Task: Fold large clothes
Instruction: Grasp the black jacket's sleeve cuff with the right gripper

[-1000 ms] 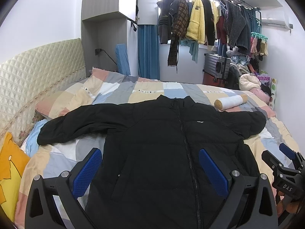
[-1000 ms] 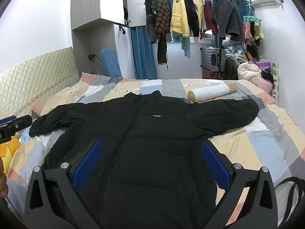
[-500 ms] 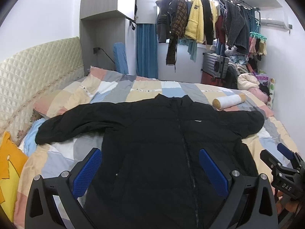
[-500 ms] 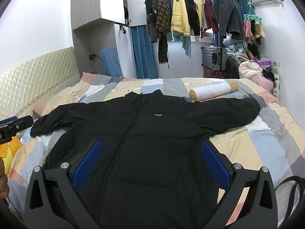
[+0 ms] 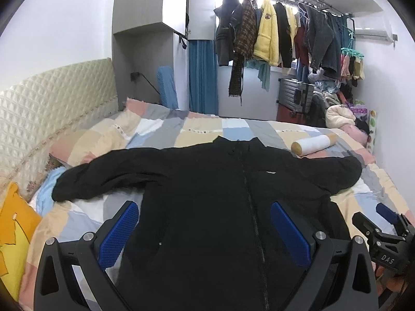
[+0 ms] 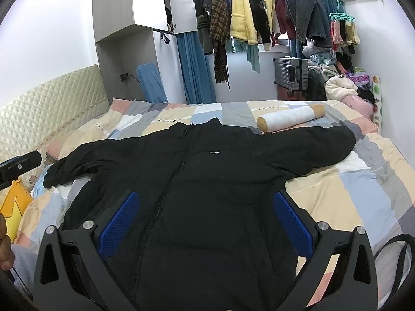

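1. Patchwork quilt (image 5: 197, 129) covers the bed; I see bare cover beyond the collar and to the right of the hem in the right wrist view.
2. Black jacket (image 5: 233, 194) lies flat on it, front up, zipped, collar away from me, both sleeves spread out to the sides.
3. Left sleeve end (image 5: 67, 189) stops near the quilted headboard (image 5: 52, 103), close to a yellow pillow (image 5: 13, 223).
4. Right sleeve end (image 6: 339, 142) lies just beside a white roll cushion (image 6: 290, 119), towards the bed's far right side.
5. My left gripper (image 5: 205, 233) is spread wide, blue pads (image 5: 119, 230) apart, nothing between them; it hangs over the lower jacket body, contact I cannot tell.
6. My right gripper (image 6: 205, 230) is likewise wide apart and holds nothing, above the jacket's lower front, zipper between its pads in view.
7. Right gripper also shows at the left view's right edge, beside the jacket's hem side.
8. Beyond the bed: clothes rack (image 6: 259, 13) with hung coats, a blue curtain (image 6: 194, 70), a grey suitcase (image 6: 290, 72).
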Tool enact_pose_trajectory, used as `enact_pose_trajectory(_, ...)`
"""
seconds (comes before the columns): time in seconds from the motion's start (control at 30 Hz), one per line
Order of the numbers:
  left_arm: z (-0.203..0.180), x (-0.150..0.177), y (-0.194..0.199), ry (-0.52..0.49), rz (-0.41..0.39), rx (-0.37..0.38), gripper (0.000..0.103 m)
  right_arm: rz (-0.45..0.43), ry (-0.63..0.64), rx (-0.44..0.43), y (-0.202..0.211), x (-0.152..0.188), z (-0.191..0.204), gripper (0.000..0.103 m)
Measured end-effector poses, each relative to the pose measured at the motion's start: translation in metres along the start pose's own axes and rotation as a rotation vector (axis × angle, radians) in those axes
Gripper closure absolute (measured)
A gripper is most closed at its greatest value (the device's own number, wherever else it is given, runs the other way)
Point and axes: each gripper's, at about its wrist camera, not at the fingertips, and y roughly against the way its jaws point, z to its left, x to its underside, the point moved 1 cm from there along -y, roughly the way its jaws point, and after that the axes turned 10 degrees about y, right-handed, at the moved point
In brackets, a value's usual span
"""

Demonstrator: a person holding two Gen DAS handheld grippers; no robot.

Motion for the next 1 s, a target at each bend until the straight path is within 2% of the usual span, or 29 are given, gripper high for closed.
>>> enact_pose_trajectory(0.23,0.008,-0.015,0.01,0.012,-0.047,-0.017,0.0,-0.005,-0.016,0.03,0.001,-0.008,-0.008,0.0)
enact_pose_trajectory(0.33,0.017,-0.024,0.018,0.015,-0.097,-0.019,0.0,-0.023,-0.071,0.002,0.003,-0.019,-0.025,0.0)
enact_pose_trajectory(0.5,0.034,-0.038,0.012,0.042,-0.108,-0.01,0.0,-0.085,-0.014,0.068,0.008,-0.048,-0.049,0.0)
enact_pose_trajectory(0.73,0.035,-0.04,-0.016,0.015,-0.142,-0.013,0.0,-0.149,0.061,0.129,-0.012,-0.082,-0.093,0.0)
enact_pose_trajectory(0.93,0.038,-0.03,-0.059,0.072,-0.123,0.005,0.0,-0.193,0.117,0.157,-0.052,-0.095,-0.132,0.0)
enact_pose_trajectory(1.0,0.039,-0.028,-0.078,0.095,-0.104,-0.017,0.0,-0.219,0.104,0.137,-0.063,-0.094,-0.15,0.0)
